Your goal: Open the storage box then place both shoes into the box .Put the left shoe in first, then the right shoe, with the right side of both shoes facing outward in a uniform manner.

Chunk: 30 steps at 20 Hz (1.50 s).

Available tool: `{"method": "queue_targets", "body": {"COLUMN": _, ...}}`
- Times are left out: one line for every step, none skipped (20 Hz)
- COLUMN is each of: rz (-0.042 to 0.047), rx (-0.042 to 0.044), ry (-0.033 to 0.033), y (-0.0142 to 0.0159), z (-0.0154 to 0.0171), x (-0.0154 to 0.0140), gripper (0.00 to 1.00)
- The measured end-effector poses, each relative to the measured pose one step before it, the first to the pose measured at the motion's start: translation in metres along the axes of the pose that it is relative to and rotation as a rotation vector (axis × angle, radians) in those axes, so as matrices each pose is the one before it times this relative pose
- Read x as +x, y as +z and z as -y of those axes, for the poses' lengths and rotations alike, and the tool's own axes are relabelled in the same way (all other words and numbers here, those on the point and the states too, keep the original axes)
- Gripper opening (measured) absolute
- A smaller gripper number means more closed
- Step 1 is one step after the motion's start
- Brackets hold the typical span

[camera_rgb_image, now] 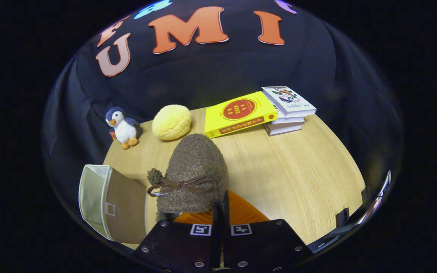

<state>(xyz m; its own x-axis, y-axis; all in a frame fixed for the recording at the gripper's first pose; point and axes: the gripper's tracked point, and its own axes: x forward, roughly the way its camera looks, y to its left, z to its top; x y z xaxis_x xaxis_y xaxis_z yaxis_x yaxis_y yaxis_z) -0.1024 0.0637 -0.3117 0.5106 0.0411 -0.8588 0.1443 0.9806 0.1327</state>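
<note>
A brown fuzzy shoe [194, 167] with a thin bow and pompoms hangs just ahead of my fingers, toe pointing away from me. My gripper [220, 206] is shut on the shoe's rear rim, with the fingers almost touching each other. The shoe looks lifted off the wooden table [298, 174]. Left of the shoe and a little lower stands the storage box [108, 203]. Its pale inside shows at the far left, and a brown panel with a small label window faces the shoe. The shoe's heel is hidden behind my fingers.
At the back of the table sit a penguin plush [124, 128] and a round yellow plush [172, 122]. Right of them, a yellow book [239, 113] leans on a stack of books [288, 110]. Bare tabletop stretches to the right of the shoe.
</note>
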Motion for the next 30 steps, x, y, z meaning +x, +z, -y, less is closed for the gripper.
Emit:
{"method": "queue_targets", "body": {"rz": -0.00035, "rx": -0.00882, "ry": 0.01439, "y": 0.00231, "z": -0.01562, "x": -0.00372, "gripper": 0.04}}
{"method": "queue_targets", "body": {"rz": -0.00399, "rx": -0.01324, "ry": 0.01569, "y": 0.00108, "z": -0.01552, "x": -0.00218, "gripper": 0.04}}
{"method": "queue_targets", "body": {"rz": -0.00857, "rx": -0.00865, "ry": 0.01361, "y": -0.00043, "z": -0.01519, "x": -0.00229, "gripper": 0.04}}
{"method": "queue_targets", "body": {"rz": -0.00978, "rx": -0.00395, "ry": 0.01653, "y": -0.00146, "z": -0.01528, "x": -0.00215, "gripper": 0.04}}
{"method": "queue_targets", "body": {"rz": -0.01045, "rx": 0.00042, "ry": 0.01801, "y": -0.00049, "z": -0.01621, "x": -0.00266, "gripper": 0.04}}
{"method": "queue_targets", "body": {"rz": -0.00643, "rx": -0.00114, "ry": 0.02005, "y": -0.00007, "z": -0.01662, "x": -0.00356, "gripper": 0.04}}
{"method": "queue_targets", "body": {"rz": 0.00485, "rx": -0.00863, "ry": 0.01945, "y": 0.00245, "z": -0.01699, "x": -0.00281, "gripper": 0.04}}
{"method": "queue_targets", "body": {"rz": 0.01148, "rx": -0.02187, "ry": 0.01479, "y": 0.00294, "z": -0.01616, "x": -0.00201, "gripper": 0.04}}
{"method": "queue_targets", "body": {"rz": 0.00114, "rx": -0.02564, "ry": 0.00845, "y": -0.00007, "z": -0.01299, "x": -0.00062, "gripper": 0.04}}
{"method": "queue_targets", "body": {"rz": -0.01160, "rx": -0.00783, "ry": 0.01089, "y": -0.00520, "z": -0.01252, "x": -0.00110, "gripper": 0.04}}
{"method": "queue_targets", "body": {"rz": -0.01732, "rx": 0.00632, "ry": 0.02093, "y": -0.00346, "z": -0.01519, "x": -0.00029, "gripper": 0.04}}
{"method": "queue_targets", "body": {"rz": -0.02116, "rx": 0.00878, "ry": 0.02543, "y": -0.00293, "z": -0.01596, "x": -0.00004, "gripper": 0.05}}
{"method": "queue_targets", "body": {"rz": -0.01507, "rx": 0.00407, "ry": 0.02099, "y": -0.00265, "z": -0.01461, "x": 0.00070, "gripper": 0.05}}
{"method": "queue_targets", "body": {"rz": -0.00616, "rx": -0.00559, "ry": 0.01199, "y": 0.00103, "z": -0.01110, "x": 0.00094, "gripper": 0.04}}
{"method": "queue_targets", "body": {"rz": -0.00479, "rx": -0.01337, "ry": 0.00270, "y": -0.00036, "z": -0.00953, "x": 0.00260, "gripper": 0.04}}
{"method": "queue_targets", "body": {"rz": -0.00360, "rx": -0.01409, "ry": -0.00095, "y": -0.00108, "z": -0.00818, "x": 0.00295, "gripper": 0.04}}
{"method": "queue_targets", "body": {"rz": -0.00868, "rx": -0.00801, "ry": -0.00598, "y": -0.00226, "z": -0.00691, "x": 0.00391, "gripper": 0.04}}
{"method": "queue_targets", "body": {"rz": -0.01190, "rx": -0.00147, "ry": -0.00768, "y": -0.00344, "z": -0.00529, "x": 0.00462, "gripper": 0.04}}
{"method": "queue_targets", "body": {"rz": -0.00978, "rx": 0.00160, "ry": -0.00659, "y": -0.00293, "z": -0.00501, "x": 0.00441, "gripper": 0.04}}
{"method": "queue_targets", "body": {"rz": -0.01139, "rx": -0.00001, "ry": -0.00455, "y": -0.00372, "z": -0.00418, "x": 0.00520, "gripper": 0.04}}
{"method": "queue_targets", "body": {"rz": -0.01337, "rx": 0.00319, "ry": -0.00446, "y": -0.00432, "z": -0.00395, "x": 0.00469, "gripper": 0.04}}
{"method": "queue_targets", "body": {"rz": -0.01644, "rx": 0.00094, "ry": -0.00432, "y": -0.00500, "z": -0.00324, "x": 0.00464, "gripper": 0.05}}
{"method": "queue_targets", "body": {"rz": -0.01297, "rx": -0.00167, "ry": -0.00323, "y": -0.00415, "z": -0.00334, "x": 0.00387, "gripper": 0.05}}
{"method": "queue_targets", "body": {"rz": -0.00903, "rx": -0.00272, "ry": -0.00630, "y": -0.00304, "z": -0.00203, "x": 0.00334, "gripper": 0.06}}
{"method": "queue_targets", "body": {"rz": -0.00637, "rx": -0.00581, "ry": -0.00695, "y": -0.00335, "z": -0.00163, "x": 0.00176, "gripper": 0.07}}
{"method": "queue_targets", "body": {"rz": -0.00737, "rx": -0.00694, "ry": -0.00615, "y": -0.00370, "z": -0.00098, "x": 0.00160, "gripper": 0.12}}
{"method": "queue_targets", "body": {"rz": -0.00985, "rx": -0.00080, "ry": -0.00356, "y": -0.00373, "z": -0.00105, "x": -0.00001, "gripper": 0.14}}
{"method": "queue_targets", "body": {"rz": -0.02200, "rx": -0.00038, "ry": -0.00118, "y": -0.00701, "z": -0.00138, "x": 0.00053, "gripper": 0.18}}
{"method": "queue_targets", "body": {"rz": -0.01059, "rx": -0.00321, "ry": 0.00310, "y": -0.00437, "z": -0.00172, "x": -0.00130, "gripper": 0.19}}
{"method": "queue_targets", "body": {"rz": -0.01125, "rx": -0.01009, "ry": 0.00081, "y": -0.00232, "z": -0.00023, "x": -0.00132, "gripper": 0.24}}
